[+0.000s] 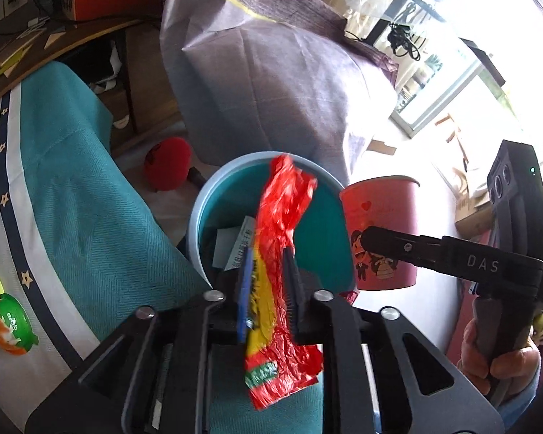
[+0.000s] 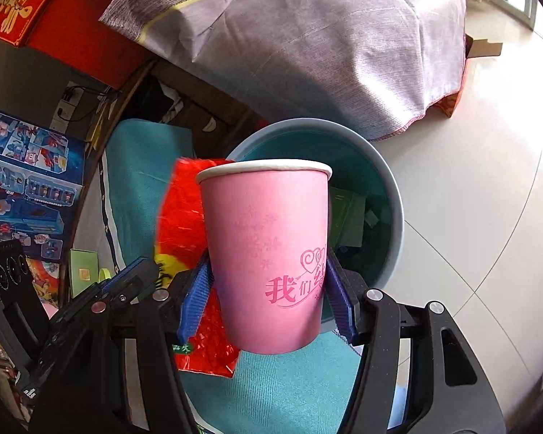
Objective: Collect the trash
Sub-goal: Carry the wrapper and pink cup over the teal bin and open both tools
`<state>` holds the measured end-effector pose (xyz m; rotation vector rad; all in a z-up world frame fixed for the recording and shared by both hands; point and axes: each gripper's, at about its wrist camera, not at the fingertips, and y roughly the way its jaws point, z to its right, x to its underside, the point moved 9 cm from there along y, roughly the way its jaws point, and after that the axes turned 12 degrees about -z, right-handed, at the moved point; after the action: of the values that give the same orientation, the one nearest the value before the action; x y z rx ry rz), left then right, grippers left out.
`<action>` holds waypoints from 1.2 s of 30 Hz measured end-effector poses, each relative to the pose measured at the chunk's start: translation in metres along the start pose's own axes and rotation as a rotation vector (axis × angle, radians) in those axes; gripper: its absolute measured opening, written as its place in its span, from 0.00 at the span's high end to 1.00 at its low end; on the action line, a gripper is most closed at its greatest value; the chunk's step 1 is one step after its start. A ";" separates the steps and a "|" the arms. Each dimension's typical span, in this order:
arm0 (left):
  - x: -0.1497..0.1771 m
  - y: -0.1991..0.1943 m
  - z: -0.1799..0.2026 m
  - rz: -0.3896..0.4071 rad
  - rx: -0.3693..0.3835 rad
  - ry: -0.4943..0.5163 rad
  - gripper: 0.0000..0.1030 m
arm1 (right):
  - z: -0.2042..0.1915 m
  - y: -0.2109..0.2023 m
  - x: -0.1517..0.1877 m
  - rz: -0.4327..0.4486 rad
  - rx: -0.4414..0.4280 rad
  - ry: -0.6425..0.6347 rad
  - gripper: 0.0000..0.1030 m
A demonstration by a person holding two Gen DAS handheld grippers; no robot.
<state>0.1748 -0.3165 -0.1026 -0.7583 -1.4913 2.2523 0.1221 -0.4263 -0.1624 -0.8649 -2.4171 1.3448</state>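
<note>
A crumpled red and yellow snack wrapper (image 1: 282, 209) hangs between the fingers of my left gripper (image 1: 268, 282), above a light blue bin (image 1: 206, 209) lined teal. The jaws stand apart and the pads do not seem to press on the thin wrapper. My right gripper (image 2: 268, 282) is shut on a pink paper cup (image 2: 268, 235), held upright over the near rim of the bin (image 2: 394, 188). The left wrist view shows that cup (image 1: 383, 217) just right of the wrapper. In the right wrist view the wrapper (image 2: 181, 209) shows left of the cup. Paper scraps lie in the bin.
A teal cloth (image 1: 72, 199) drapes a surface left of the bin. A grey-purple covered bulk (image 1: 271, 72) stands behind it. A red round object (image 1: 166, 166) lies on the floor, and a green and orange lid (image 1: 11, 325) at far left. White tiled floor (image 2: 470, 181) spreads right.
</note>
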 end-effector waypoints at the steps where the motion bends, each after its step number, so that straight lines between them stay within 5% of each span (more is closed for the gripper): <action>1: -0.001 -0.002 -0.001 0.008 0.003 -0.005 0.65 | 0.000 0.000 -0.001 0.000 0.001 0.003 0.46; 3: -0.001 -0.007 -0.004 0.031 -0.018 -0.006 0.52 | 0.002 0.001 -0.002 0.001 0.004 0.008 0.46; 8: 0.001 -0.011 -0.010 0.040 -0.013 -0.027 0.43 | 0.005 0.003 0.000 -0.004 0.016 0.015 0.46; 27: 0.018 -0.037 -0.031 0.085 0.017 -0.098 0.35 | -0.006 0.006 0.007 -0.024 0.068 -0.001 0.35; 36: 0.042 -0.064 -0.041 0.129 0.006 -0.119 0.23 | -0.034 0.004 0.043 -0.060 0.078 -0.079 0.30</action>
<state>0.1644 -0.2378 -0.0670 -0.7506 -1.5274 2.4353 0.1058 -0.3750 -0.1502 -0.7273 -2.4100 1.4668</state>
